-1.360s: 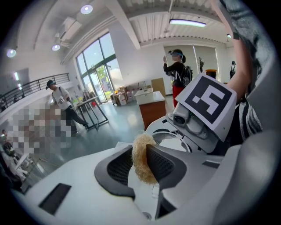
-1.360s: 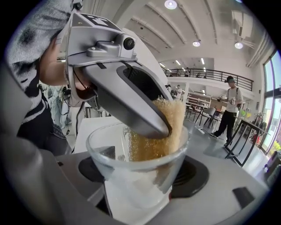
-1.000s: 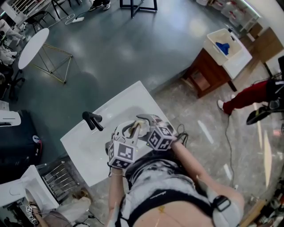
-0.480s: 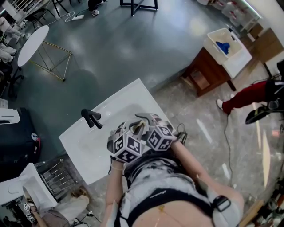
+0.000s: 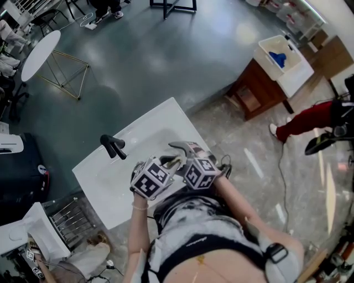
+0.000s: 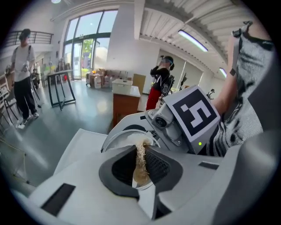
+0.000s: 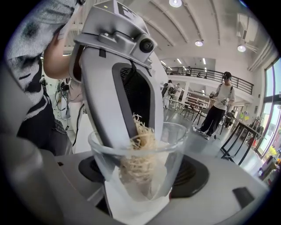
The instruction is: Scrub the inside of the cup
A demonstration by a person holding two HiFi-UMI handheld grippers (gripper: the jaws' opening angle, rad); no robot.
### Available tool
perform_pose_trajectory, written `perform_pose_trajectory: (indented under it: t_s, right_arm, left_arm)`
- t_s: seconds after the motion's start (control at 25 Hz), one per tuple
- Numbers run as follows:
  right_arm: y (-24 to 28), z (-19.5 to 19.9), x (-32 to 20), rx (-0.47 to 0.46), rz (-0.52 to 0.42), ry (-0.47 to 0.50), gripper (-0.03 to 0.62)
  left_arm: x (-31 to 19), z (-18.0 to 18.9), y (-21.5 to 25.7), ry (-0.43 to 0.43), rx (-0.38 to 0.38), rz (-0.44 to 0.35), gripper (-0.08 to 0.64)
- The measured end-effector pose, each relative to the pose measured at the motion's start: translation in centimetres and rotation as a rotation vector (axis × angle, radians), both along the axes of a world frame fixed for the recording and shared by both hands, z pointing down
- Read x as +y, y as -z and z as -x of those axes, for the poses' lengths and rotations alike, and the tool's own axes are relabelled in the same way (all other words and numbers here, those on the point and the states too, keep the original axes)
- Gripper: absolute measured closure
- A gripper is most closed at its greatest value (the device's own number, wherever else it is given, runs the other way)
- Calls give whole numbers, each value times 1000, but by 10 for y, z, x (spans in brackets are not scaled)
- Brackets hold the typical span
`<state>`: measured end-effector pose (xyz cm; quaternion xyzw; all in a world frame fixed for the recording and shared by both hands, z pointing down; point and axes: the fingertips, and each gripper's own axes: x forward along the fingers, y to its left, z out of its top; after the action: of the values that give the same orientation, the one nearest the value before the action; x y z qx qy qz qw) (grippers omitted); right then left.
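Jaws just closing on a straw-coloured fibre scrubber (image 6: 140, 173), the left gripper (image 6: 139, 154) points down into the clear glass cup (image 7: 175, 145). The right gripper (image 7: 140, 176) clamps that cup, mouth facing it, over the white sink (image 5: 105, 177).

Clear cup (image 7: 173, 149), tan fibrous scrubber (image 7: 138, 151), white sink (image 5: 166, 119), black tap (image 5: 113, 146), grey floor (image 5: 155, 61).

Bright, even light: daylight thru big windows (image 6: 85, 41) + ceiling lamps (image 7: 175, 3). Windows slightly blown out; pale glare patches on floor (image 5: 246, 34) in head view. Shadows soft, faint. Both gripper views fisheye w/ black rounded corners, lines bent at edges. Cup (image 7: 175, 147) & scrubber (image 7: 139, 134) sharp up close, light reflections on glass; bkgd a bit soft.
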<state>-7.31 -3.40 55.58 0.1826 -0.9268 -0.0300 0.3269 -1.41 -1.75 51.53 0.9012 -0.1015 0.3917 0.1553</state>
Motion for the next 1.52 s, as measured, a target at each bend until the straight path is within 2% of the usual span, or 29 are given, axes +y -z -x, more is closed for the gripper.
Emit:
perform_pose_trajectory:
  t_s: [0.24,0.48,0.56,0.68,0.84,1.0,1.12,1.32,1.4,1.52]
  right_arm:
    - [1,-1,1,-5,-9,-1,192]
    - [1,0,-3,-9,-13,-8,192]
    - [1,-1,-3,-11,-11,-11,192]
    - [4,-2,-5,-26,-2,-21,192]
    - [8,-1,-9,-39,6,-38,190]
    - [8,1,-10,-32,23,-45,190]
    - [8,3,-7,-20,12,-29,192]
    - [9,5,-6,-24,10,-23,192]
    - [10,4,-7,-19,-1,-21,192]
    - [9,2,-7,-5,-19,-12,192]
  left_arm:
    - [4,2,12,15,78,76,520]
    - [3,8,26,45,159,105,518]
    - [-2,10,32,76,187,99,518]
    - [-14,18,38,160,200,36,518]
    - [-31,23,41,264,174,-69,518]
    - [-35,20,34,311,123,-100,518]
    - [-34,14,23,279,64,-126,518]
    - [-28,6,6,168,-60,-186,518]
    - [-26,3,4,143,-70,-185,518]
    - [-19,1,2,102,-52,-121,518]
